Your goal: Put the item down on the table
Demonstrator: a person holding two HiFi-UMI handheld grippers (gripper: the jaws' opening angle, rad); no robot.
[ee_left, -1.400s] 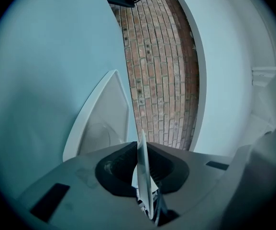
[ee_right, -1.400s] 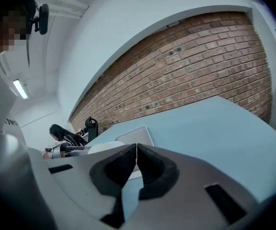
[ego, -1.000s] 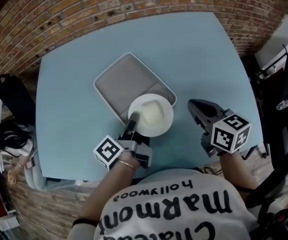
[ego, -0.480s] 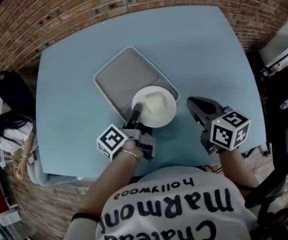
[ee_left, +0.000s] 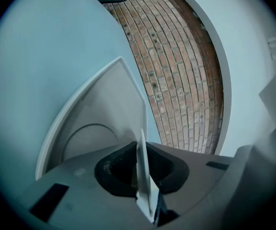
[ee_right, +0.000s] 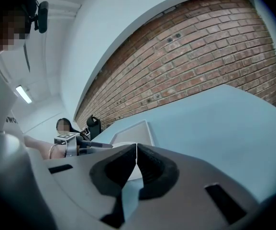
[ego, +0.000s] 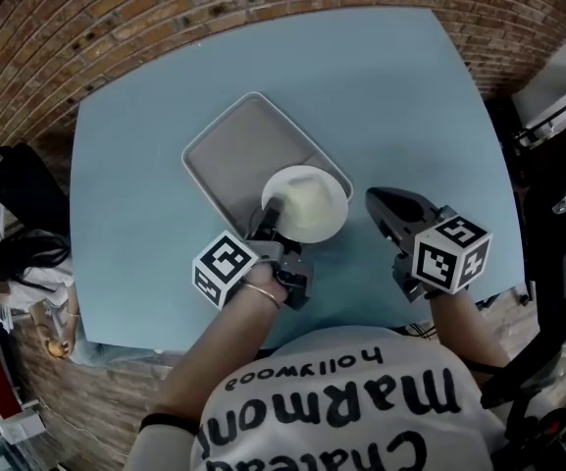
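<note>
The white plate (ego: 307, 202) now sits a little farther from the wearer and slightly more to the right in the head view than a second ago, and more of it overlaps the grey tray (ego: 233, 155). The left hand-held gripper (ego: 271, 218) has moved the same way with it, its marker cube (ego: 226, 268) drawn in closer to the tray. The right hand-held gripper (ego: 379, 204) has kept its place.

The plate is over the tray's near right corner, with its near rim hanging past the tray edge above the surface (ego: 145, 234). Whether it touches the tray cannot be told. The left hand-held gripper is clenched on the plate's near left rim. In the left gripper view that rim shows as a thin white sliver pinched between the jaws.

The plate is round, so it has no long axis. From above its open face is turned upward. The left gripper view sees it edge-on.

The right hand-held gripper hangs just right of the plate, apart from it. Its jaws are pressed together with nothing between them.

The surface is pale blue with rounded corners. Brickwork (ego: 116, 27) runs along its far and left sides. At the left edge a seated person (ego: 27, 263) is next to a dark bag (ego: 13, 180).
</note>
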